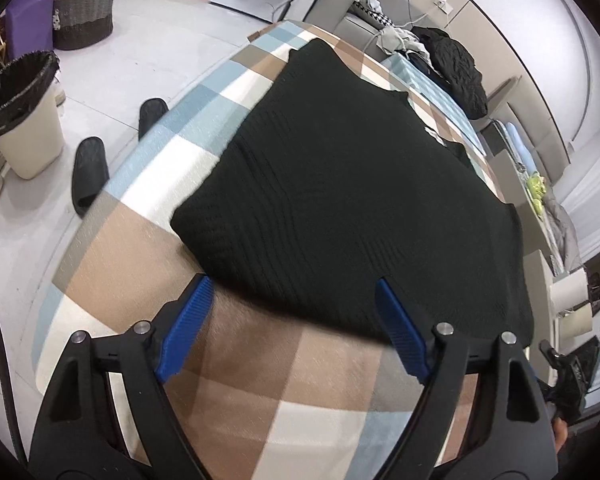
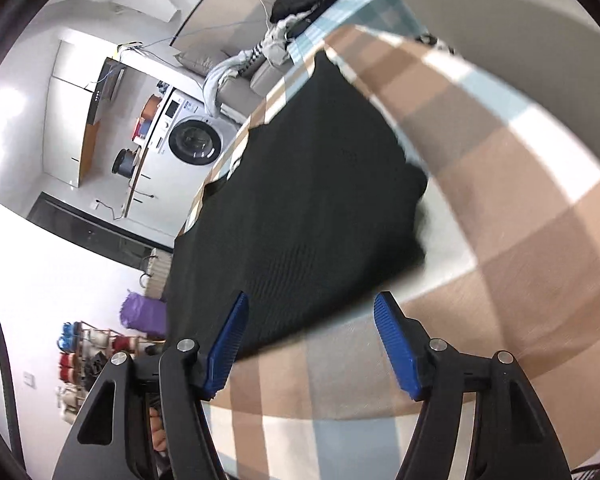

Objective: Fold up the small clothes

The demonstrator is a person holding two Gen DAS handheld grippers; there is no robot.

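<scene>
Blue pads (image 1: 188,320) of our left tongs (image 1: 292,320) sit closest to the lens, spread wide with nothing between them but checked cloth (image 1: 260,392). Our right tongs (image 2: 310,340) are parted too, also empty. Both point down at the black knit top (image 1: 352,200), which lies flat on the checked cloth with its near hem just ahead of the pad tips in both views; in the left view the right-hand pad tip overlaps the hem, contact unclear. We read the fabric as light, soft and floppy, a ribbed knit that should grip well on ridged pads but will sag and drag if lifted from one point. Best hold is probably the near hem corners, one per tongs, pinching both layers at the edge if it's doubled. Motion blur hides the right side of the hem.
</scene>
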